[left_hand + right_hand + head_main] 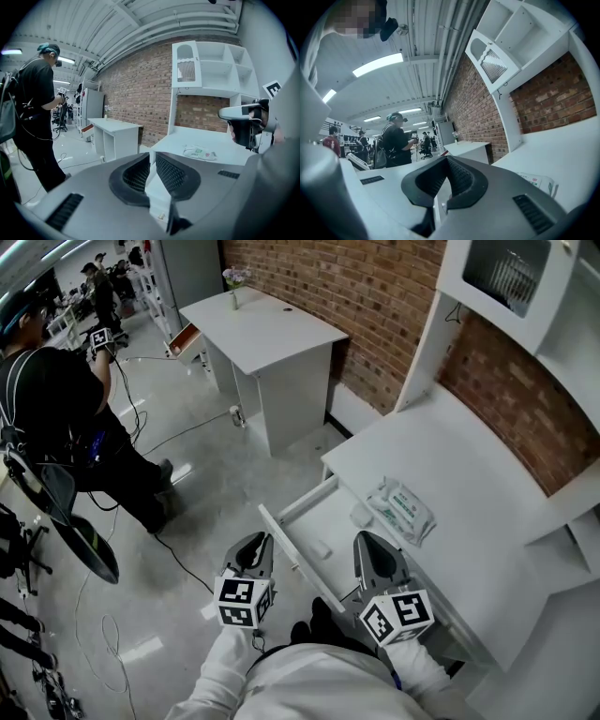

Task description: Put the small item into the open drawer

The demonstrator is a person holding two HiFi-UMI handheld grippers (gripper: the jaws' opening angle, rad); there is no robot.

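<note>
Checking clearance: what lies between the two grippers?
Head view: the open drawer, a small white item on its floor, lies between the left gripper and right gripper.

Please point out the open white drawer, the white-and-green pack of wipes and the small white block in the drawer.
Open white drawer (284, 547): head view, its front panel.
White-and-green pack of wipes (402, 509): head view, middle of the pack.
Small white block (322, 547): head view, its top face.

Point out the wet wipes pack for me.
In the head view, right of centre, the wet wipes pack lies flat on the white desk top, near its front edge, just right of the open drawer.
</note>
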